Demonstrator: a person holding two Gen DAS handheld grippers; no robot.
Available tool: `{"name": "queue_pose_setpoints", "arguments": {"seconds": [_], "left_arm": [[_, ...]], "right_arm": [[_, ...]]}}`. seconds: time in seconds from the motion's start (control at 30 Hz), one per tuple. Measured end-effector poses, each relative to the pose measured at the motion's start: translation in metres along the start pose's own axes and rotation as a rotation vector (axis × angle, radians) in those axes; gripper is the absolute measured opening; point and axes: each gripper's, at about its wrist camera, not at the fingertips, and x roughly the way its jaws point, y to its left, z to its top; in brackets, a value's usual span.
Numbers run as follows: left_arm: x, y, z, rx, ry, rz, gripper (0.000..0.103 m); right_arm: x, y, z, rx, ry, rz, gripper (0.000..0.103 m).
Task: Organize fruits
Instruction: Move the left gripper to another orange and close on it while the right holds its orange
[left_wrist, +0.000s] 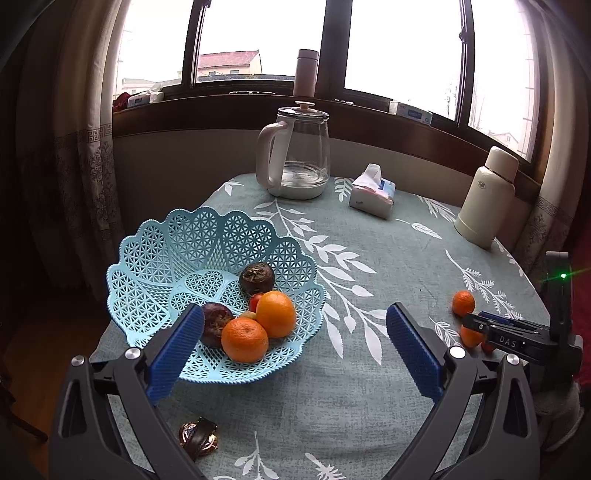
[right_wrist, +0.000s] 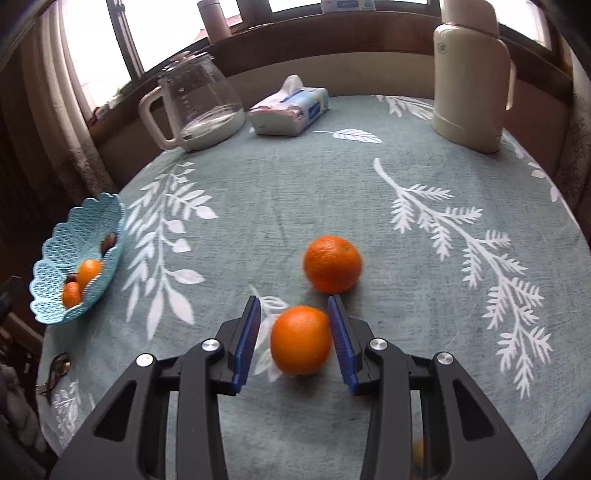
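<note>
Two oranges lie loose on the tablecloth (right_wrist: 295, 192) ahead of the right gripper (right_wrist: 294, 308). Its blue pads straddle the nearer orange (right_wrist: 301, 339), the right pad touching, the left with a gap, so it is closing in but not yet clenched. The farther orange (right_wrist: 331, 263) sits just beyond its fingertips. Off to its left, the blue lattice basket (left_wrist: 192, 236) holds two oranges, two dark fruits and something small and red. The left gripper (left_wrist: 295, 321) hangs released beside that basket, probably waiting.
</note>
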Motion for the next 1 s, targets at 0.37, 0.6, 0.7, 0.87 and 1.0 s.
{"name": "queue_pose_setpoints", "arguments": {"seconds": [0.37,0.6,0.7,0.87,1.0], "left_arm": [[0.004,0.001,-0.001,-0.005,0.005,-0.001,0.1],[0.004,-0.004,-0.002,0.005,0.004,-0.002,0.1],[0.004,-0.005,-0.003,0.011,0.006,0.004,0.1],[0.004,-0.015,-0.003,0.034,0.01,0.009,0.1],[0.005,-0.031,-0.001,0.072,0.006,0.006,0.1]], "right_arm": [[0.015,0.013,-0.005,-0.061,0.025,-0.065,0.042],[0.027,0.023,-0.015,-0.123,0.054,-0.12,0.041],[0.023,0.025,-0.02,-0.143,0.054,-0.123,0.037],[0.009,0.023,-0.028,-0.132,0.046,-0.084,0.037],[-0.015,0.015,-0.028,-0.081,-0.009,-0.035,0.037]]}}
